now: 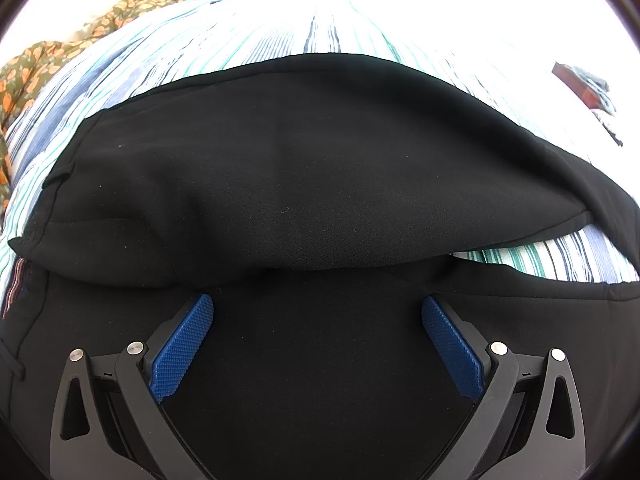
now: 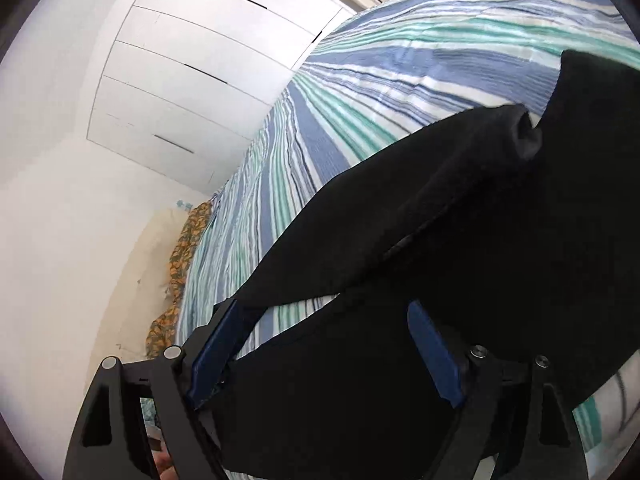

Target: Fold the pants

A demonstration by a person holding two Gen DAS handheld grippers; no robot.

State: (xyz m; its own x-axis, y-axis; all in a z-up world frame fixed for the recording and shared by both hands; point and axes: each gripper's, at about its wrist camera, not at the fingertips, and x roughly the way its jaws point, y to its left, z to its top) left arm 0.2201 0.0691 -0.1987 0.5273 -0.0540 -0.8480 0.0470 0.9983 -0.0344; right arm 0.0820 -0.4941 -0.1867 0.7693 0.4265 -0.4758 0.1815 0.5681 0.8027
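Observation:
Black pants [image 1: 304, 168] lie on a striped bedspread [image 1: 256, 36], with one part folded over another. My left gripper [image 1: 318, 308] is open just above the black fabric, its blue pads [image 1: 184, 344] spread wide in front of the fold's edge. In the right wrist view the pants [image 2: 460, 208] fill the right half. My right gripper [image 2: 324, 312] is open over the lower layer, its left pad [image 2: 216, 344] beside the tip of the upper flap. I see no fabric pinched between the pads in either view.
An orange and green patterned cloth [image 1: 100, 20] lies at the far left edge of the bed and also shows in the right wrist view [image 2: 180, 256]. White wardrobe doors [image 2: 180, 72] stand beyond the bed. A dark reddish object [image 1: 580, 84] sits at the far right.

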